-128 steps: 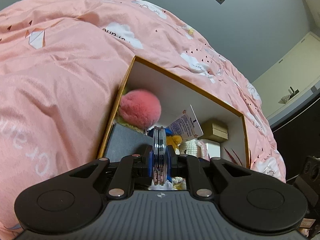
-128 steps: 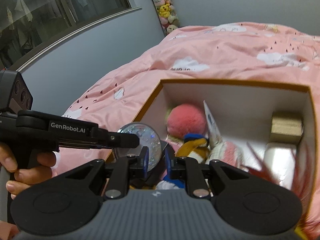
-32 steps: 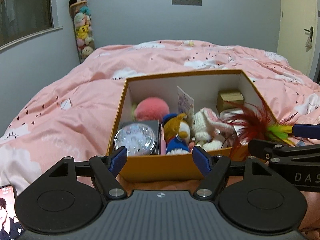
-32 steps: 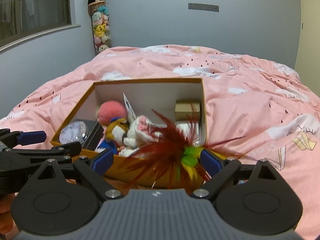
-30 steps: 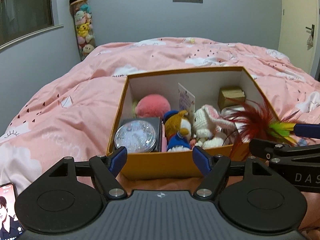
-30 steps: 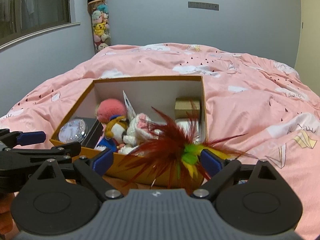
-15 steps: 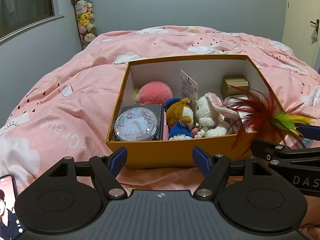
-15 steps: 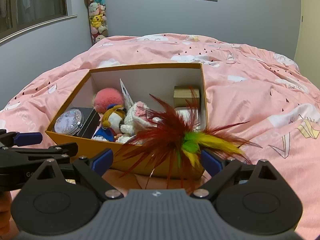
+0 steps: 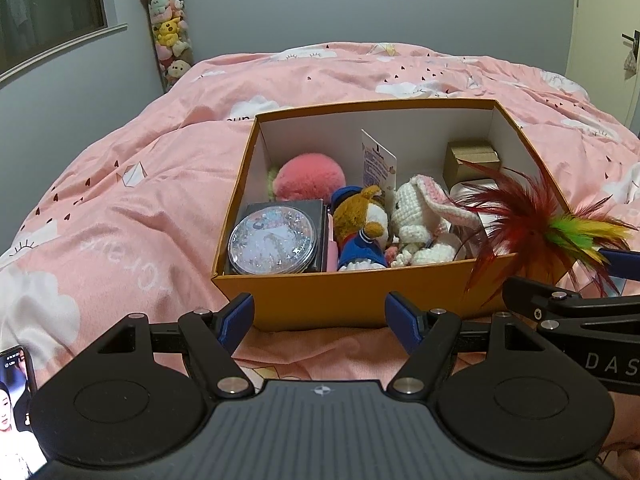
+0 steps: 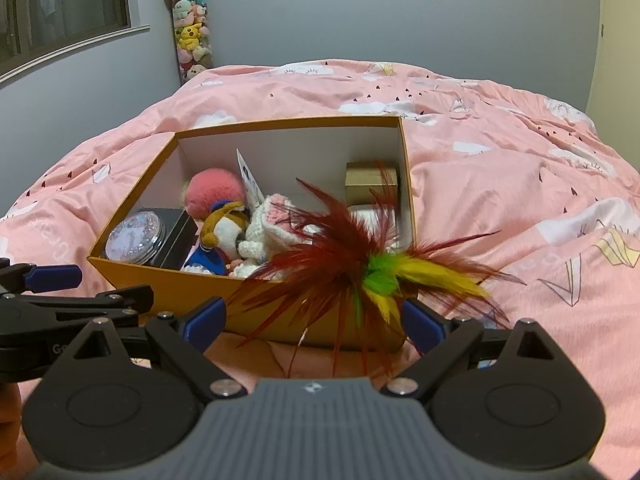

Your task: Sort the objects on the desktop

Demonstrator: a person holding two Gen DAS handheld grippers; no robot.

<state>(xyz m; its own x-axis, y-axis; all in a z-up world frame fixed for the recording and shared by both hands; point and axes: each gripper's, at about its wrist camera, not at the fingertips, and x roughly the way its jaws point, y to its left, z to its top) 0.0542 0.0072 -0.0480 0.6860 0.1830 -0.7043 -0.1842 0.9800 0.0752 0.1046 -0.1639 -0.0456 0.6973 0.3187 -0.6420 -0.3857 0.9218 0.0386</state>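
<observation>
An orange box with white inner walls stands on a pink duvet. Inside lie a round glitter disc on a black case, a pink pompom, a plush dog in blue, a crochet rabbit and a small gold box. A red, green and yellow feather toy sticks out over the box's front right corner. My left gripper is open and empty, just short of the front wall. My right gripper is open too, with the feathers above it.
The pink duvet spreads all around the box. A lit phone lies at the lower left. A tall tube of plush toys stands in the far corner by a window. A door is at the right.
The left gripper was shut on the glitter disc over the box; the disc now lies in the box. Both grippers are open and have drawn back from the box.
</observation>
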